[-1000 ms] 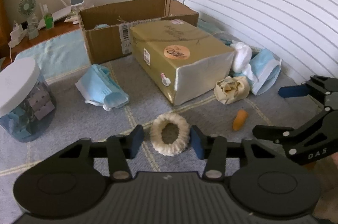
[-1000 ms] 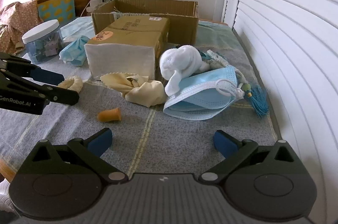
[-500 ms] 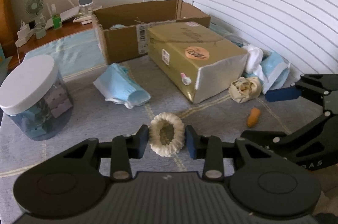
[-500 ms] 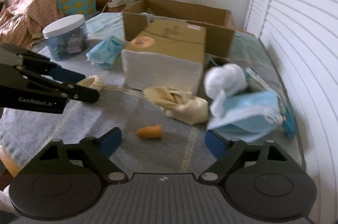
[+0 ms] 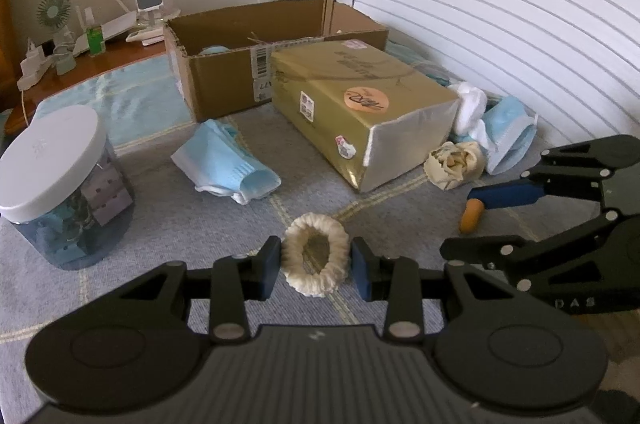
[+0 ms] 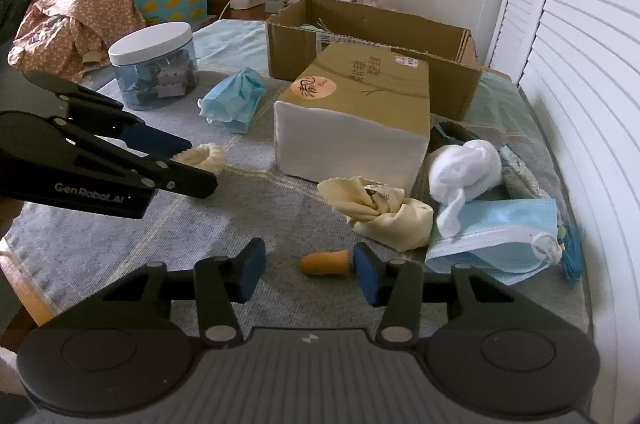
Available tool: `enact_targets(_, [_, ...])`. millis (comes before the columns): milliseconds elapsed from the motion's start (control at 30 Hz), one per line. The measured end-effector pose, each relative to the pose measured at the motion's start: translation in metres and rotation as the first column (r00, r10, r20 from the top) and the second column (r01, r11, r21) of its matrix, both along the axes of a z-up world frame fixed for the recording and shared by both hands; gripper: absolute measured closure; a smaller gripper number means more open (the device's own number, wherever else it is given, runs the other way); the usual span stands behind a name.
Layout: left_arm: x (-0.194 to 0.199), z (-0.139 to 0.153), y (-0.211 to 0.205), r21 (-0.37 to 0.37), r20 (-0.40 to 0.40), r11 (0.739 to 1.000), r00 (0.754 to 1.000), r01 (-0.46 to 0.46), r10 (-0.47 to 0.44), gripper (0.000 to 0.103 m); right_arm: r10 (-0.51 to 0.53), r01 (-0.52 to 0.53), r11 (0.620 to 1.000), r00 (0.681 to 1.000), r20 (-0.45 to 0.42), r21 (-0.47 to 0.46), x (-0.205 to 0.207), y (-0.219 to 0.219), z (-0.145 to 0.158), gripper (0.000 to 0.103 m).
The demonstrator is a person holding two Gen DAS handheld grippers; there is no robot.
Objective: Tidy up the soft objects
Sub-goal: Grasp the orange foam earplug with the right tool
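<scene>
My left gripper [image 5: 316,266] is shut on a cream scrunchie [image 5: 316,254], its pads touching both sides; the scrunchie also shows in the right wrist view [image 6: 202,157]. My right gripper [image 6: 306,272] is open, its pads on either side of an orange earplug [image 6: 324,263] that lies on the grey cloth, nearer the right pad. The earplug also shows in the left wrist view [image 5: 471,214]. A crumpled blue mask [image 5: 226,164], a cream cloth bundle [image 6: 384,210], a white sock [image 6: 464,174] and a flat blue mask [image 6: 500,236] lie around.
A gold tissue pack [image 5: 360,110] sits mid-table in front of an open cardboard box [image 5: 276,52]. A clear jar with a white lid [image 5: 56,180] stands at the left. White shutters [image 6: 580,64] run along the right. A floral cloth [image 6: 68,20] lies far left.
My left gripper has closed in on the scrunchie. My right gripper has moved left and forward, narrowed, and now brackets the orange earplug.
</scene>
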State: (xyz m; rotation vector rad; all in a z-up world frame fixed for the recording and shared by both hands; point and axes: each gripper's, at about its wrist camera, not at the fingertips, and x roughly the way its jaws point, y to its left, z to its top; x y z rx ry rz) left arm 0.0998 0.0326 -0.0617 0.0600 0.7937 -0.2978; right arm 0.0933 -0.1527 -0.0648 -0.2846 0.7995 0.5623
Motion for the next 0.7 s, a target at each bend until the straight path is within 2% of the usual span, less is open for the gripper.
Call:
enact_targets(100, [0.000, 0.001, 0.000, 0.000, -0.001, 1.000, 1.000, 0.008, -0.008, 0.067, -0.002, 0.002, 1.000, 1.000, -0.005, 0.005, 0.002, -0.002, 0.000, 0.056])
enact_targets(167, [-0.001, 0.002, -0.001, 0.004, 0.000, 1.000, 1.000, 0.014, -0.014, 0.067, -0.005, 0.005, 1.000, 1.000, -0.004, -0.005, 0.001, -0.003, 0.001, 0.070])
enact_targets(200, [-0.001, 0.002, -0.001, 0.005, 0.000, 1.000, 1.000, 0.017, -0.017, 0.067, -0.008, 0.008, 1.000, 1.000, 0.000, -0.014, 0.001, -0.002, 0.000, 0.072])
enact_targets(500, [-0.008, 0.010, -0.003, 0.013, -0.006, 0.999, 0.999, 0.046, -0.046, 0.067, -0.018, 0.017, 0.999, 1.000, -0.005, -0.029, -0.001, -0.007, 0.004, 0.074])
enact_targets(700, [-0.015, 0.022, 0.001, 0.016, 0.005, 0.998, 0.999, 0.054, -0.054, 0.067, -0.020, 0.019, 0.999, 1.000, -0.004, -0.027, -0.002, -0.011, 0.020, 0.074])
